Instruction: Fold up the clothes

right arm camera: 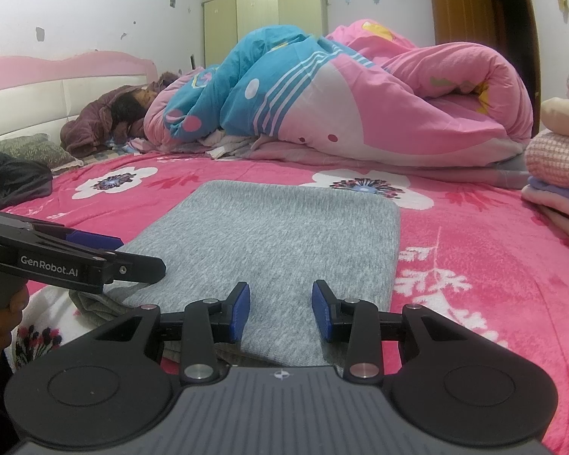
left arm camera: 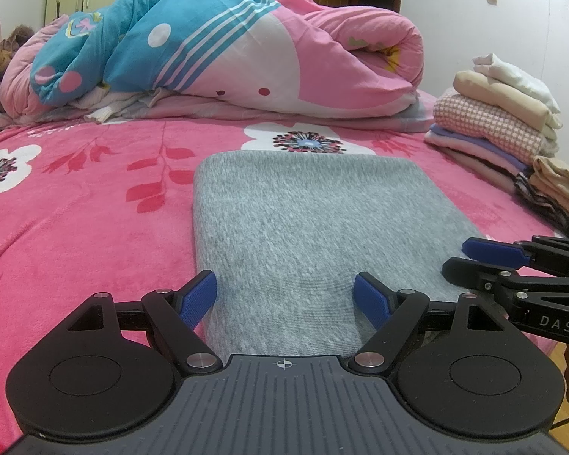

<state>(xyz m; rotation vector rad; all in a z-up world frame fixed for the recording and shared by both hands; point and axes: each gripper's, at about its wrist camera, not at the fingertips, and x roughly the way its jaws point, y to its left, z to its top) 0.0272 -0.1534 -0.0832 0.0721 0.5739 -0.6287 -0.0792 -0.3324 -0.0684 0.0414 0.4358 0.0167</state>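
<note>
A grey knit garment [left arm camera: 303, 227] lies folded into a neat rectangle on the pink flowered blanket [left arm camera: 76, 208]. In the left wrist view my left gripper [left arm camera: 286, 295] stands wide open over the garment's near edge, its blue pads apart with nothing pinched. My right gripper [left arm camera: 457, 257] reaches in from the right at the garment's near right corner. In the right wrist view the right gripper [right arm camera: 280, 311] is partly open above the near edge of the grey garment [right arm camera: 284, 235], with cloth showing in the gap and no pad pressing it. The left gripper [right arm camera: 142, 254] sits at the near left corner.
A stack of folded clothes [left arm camera: 504, 125] sits on the bed to the right. A rolled pink and blue quilt [left arm camera: 246, 49] lies across the back. A person [right arm camera: 125, 113] lies at the far left by the headboard. A hand [right arm camera: 3, 322] holds the left gripper's handle.
</note>
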